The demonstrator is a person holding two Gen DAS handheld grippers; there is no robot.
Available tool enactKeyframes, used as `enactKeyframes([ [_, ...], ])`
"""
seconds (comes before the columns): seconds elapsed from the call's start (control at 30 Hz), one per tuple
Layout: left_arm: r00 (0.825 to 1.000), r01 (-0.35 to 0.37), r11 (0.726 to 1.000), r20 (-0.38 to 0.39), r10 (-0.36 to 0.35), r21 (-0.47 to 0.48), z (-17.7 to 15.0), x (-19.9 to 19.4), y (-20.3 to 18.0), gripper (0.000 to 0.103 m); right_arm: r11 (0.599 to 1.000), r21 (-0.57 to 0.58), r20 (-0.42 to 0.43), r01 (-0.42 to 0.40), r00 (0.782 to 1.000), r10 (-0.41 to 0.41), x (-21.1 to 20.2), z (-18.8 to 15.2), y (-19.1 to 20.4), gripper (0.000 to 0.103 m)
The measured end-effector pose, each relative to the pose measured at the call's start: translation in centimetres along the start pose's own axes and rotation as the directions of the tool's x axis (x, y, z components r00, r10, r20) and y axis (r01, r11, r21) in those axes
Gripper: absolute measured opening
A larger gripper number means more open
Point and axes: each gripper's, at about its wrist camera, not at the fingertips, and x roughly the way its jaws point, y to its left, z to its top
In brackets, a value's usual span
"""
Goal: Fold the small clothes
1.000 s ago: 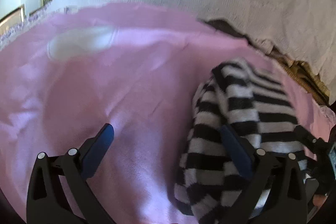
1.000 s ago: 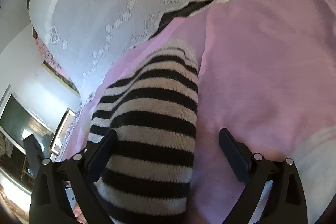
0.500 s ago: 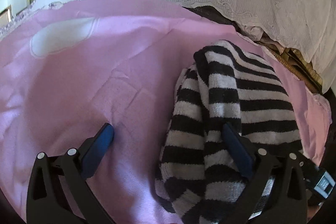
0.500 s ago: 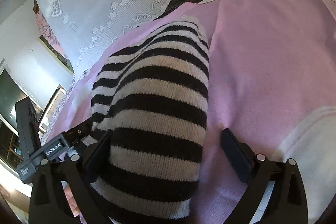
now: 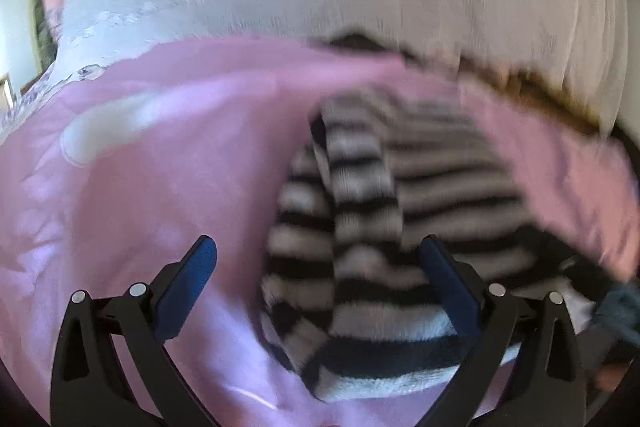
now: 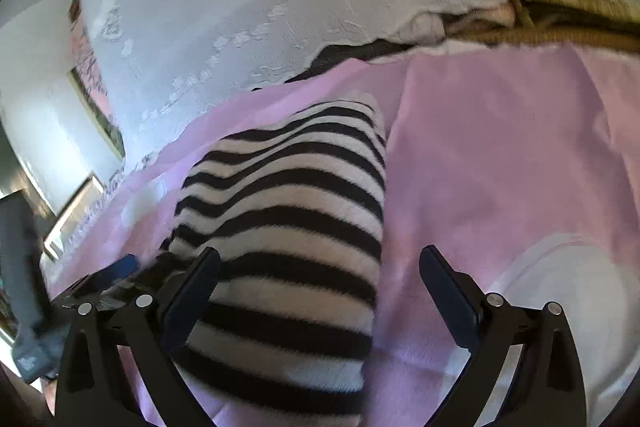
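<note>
Both jaws spread, nothing clamped: left hand-held gripper [image 5: 316,279] and right hand-held gripper [image 6: 320,279] straddle the folded striped knit garment [image 6: 296,211]; closing now risks snagging the pink blanket [image 6: 500,155] underneath.

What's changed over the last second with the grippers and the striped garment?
Both cameras are blurred, so both grippers are moving; the left gripper has shifted, and the striped garment sits more centred in its view. Nothing was grasped or released. Both grippers, including the right gripper, remain open, and the garment stays folded on the pink cloth.
</note>
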Motion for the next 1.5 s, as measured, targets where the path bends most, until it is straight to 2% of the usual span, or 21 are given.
enactKeyframes([
  [0.07,1.0,0.0,1.0,-0.024,0.0,-0.012,-0.2,0.7,0.0,0.099,1.0,-0.023,-0.088,0.02,0.996,-0.022,1.2,-1.0,0.3,0.099],
  [0.13,0.997,0.051,0.996,-0.062,-0.056,-0.07,-0.1,1.1,1.1,0.099,0.999,0.043,-0.128,-0.014,0.992,0.019,1.8,-1.2,-0.7,0.1],
  [0.2,0.992,0.091,0.989,-0.075,-0.1,-0.115,-0.1,1.4,1.8,0.099,0.995,0.084,-0.136,-0.053,0.989,0.064,2.1,-1.1,-1.6,0.1],
  [0.3,0.991,0.116,0.986,-0.055,-0.123,-0.124,-0.5,0.5,2.0,0.099,0.993,0.092,-0.114,-0.077,0.99,0.087,1.6,-1.2,-1.9,0.1],
  [0.37,0.985,0.156,0.977,-0.044,-0.164,-0.142,-0.8,-0.2,2.2,0.099,0.985,0.123,-0.085,-0.118,0.988,0.129,0.8,-1.3,-2.7,0.099],
  [0.43,0.974,0.216,0.959,-0.032,-0.226,-0.185,-1.0,-0.7,3.1,0.099,0.974,0.164,-0.064,-0.158,0.983,0.17,0.3,-1.4,-3.6,0.099],
  [0.57,0.93,0.345,0.893,-0.026,-0.368,-0.288,-1.4,-0.9,4.8,0.099,0.954,0.213,-0.035,-0.212,0.974,0.224,-0.6,-1.9,-4.3,0.099],
  [0.63,0.909,0.387,0.868,-0.028,-0.415,-0.312,-1.5,-0.5,5.0,0.099,0.95,0.217,-0.034,-0.227,0.97,0.24,-0.7,-1.9,-4.4,0.099],
  [0.7,0.887,0.421,0.852,-0.056,-0.459,-0.312,-1.6,0.1,4.7,0.099,0.95,0.214,-0.039,-0.225,0.97,0.239,-0.6,-1.8,-4.4,0.099],
  [0.73,0.884,0.422,0.855,-0.074,-0.462,-0.303,-1.7,0.4,4.3,0.099,0.95,0.213,-0.04,-0.227,0.97,0.24,-0.5,-1.8,-4.3,0.099],
  [0.93,0.92,0.343,0.918,-0.125,-0.371,-0.197,-1.2,2.1,1.6,0.099,0.969,0.165,-0.093,-0.182,0.975,0.199,0.8,-1.8,-2.9,0.098],
  [1.0,0.924,0.338,0.919,-0.116,-0.365,-0.203,-0.7,2.8,1.5,0.099,0.971,0.155,-0.109,-0.179,0.974,0.197,1.6,-1.4,-2.5,0.097],
  [1.2,0.917,0.358,0.907,-0.1,-0.386,-0.222,0.0,3.4,2.0,0.099,0.962,0.19,-0.127,-0.197,0.967,0.223,4.4,-0.1,-2.2,0.089],
  [1.27,0.925,0.345,0.915,-0.087,-0.369,-0.209,0.1,3.4,1.9,0.098,0.959,0.196,-0.12,-0.204,0.966,0.23,4.7,0.0,-2.2,0.083],
  [1.33,0.932,0.336,0.922,-0.074,-0.355,-0.193,0.4,3.5,1.5,0.095,0.958,0.198,-0.109,-0.207,0.967,0.232,4.5,-0.1,-2.3,0.077],
  [1.4,0.932,0.341,0.921,-0.062,-0.357,-0.188,0.5,3.3,1.3,0.084,0.959,0.195,-0.098,-0.205,0.969,0.227,4.4,-0.2,-2.2,0.072],
  [1.43,0.933,0.339,0.922,-0.056,-0.355,-0.187,0.5,3.1,1.3,0.081,0.962,0.186,-0.09,-0.2,0.971,0.219,4.2,-0.2,-2.1,0.069],
  [1.5,0.943,0.322,0.933,-0.037,-0.332,-0.164,0.3,2.5,0.7,0.072,0.974,0.143,-0.069,-0.177,0.98,0.188,3.8,-0.3,-1.4,0.066],
])
